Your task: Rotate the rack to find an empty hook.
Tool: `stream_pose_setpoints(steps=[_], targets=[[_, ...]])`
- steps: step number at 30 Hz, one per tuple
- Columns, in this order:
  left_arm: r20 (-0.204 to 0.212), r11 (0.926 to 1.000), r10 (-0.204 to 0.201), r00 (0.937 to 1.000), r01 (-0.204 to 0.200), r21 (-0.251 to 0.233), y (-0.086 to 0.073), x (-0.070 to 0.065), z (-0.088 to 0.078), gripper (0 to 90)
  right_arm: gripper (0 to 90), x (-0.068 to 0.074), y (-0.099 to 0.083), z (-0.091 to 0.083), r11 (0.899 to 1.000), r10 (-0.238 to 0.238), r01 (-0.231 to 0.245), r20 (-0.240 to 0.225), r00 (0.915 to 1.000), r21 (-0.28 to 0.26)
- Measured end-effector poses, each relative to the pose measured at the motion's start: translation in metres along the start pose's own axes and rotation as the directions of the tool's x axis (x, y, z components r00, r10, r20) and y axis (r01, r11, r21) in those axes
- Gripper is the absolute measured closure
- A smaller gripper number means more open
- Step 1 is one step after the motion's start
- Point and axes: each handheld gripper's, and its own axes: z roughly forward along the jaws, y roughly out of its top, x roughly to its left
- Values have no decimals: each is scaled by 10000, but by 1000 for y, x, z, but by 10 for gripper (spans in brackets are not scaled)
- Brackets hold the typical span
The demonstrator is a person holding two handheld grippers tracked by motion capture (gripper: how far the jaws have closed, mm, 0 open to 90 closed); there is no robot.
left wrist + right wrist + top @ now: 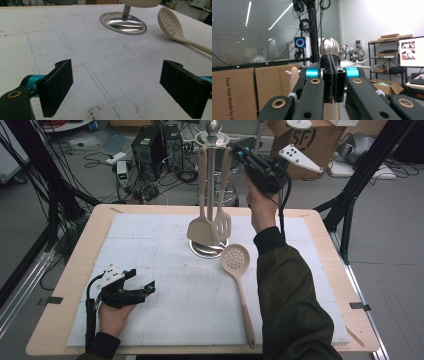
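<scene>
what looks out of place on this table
The slotted spoon lies flat on the white mat beside the utensil stand, while a spatula and slotted turner hang from it. Some dark crumbs dirty the mat.

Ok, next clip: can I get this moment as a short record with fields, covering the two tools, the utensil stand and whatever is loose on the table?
left tool: jaws wide open, nothing between them, low over the white mat
right tool: jaws shut, raised by the top of the utensil stand
hanging on stand: solid spatula, slotted spatula
loose on mat: perforated spoon, lying flat to the right of the stand's base
stand knob: directly behind the shut right jaws
</scene>
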Motion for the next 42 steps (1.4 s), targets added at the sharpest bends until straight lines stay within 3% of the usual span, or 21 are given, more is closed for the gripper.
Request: stream_pose_setpoints(steps=[20, 42], targets=[[25, 10000, -35, 10000, 35, 1, 0, 0, 1, 120, 898, 13, -2, 3, 9993, -368, 370, -183, 9992, 78], [1, 10000, -27, 10000, 27, 7, 0, 1, 1, 120, 898, 28, -7, 13, 9989, -447, 451, -386, 9983, 119]])
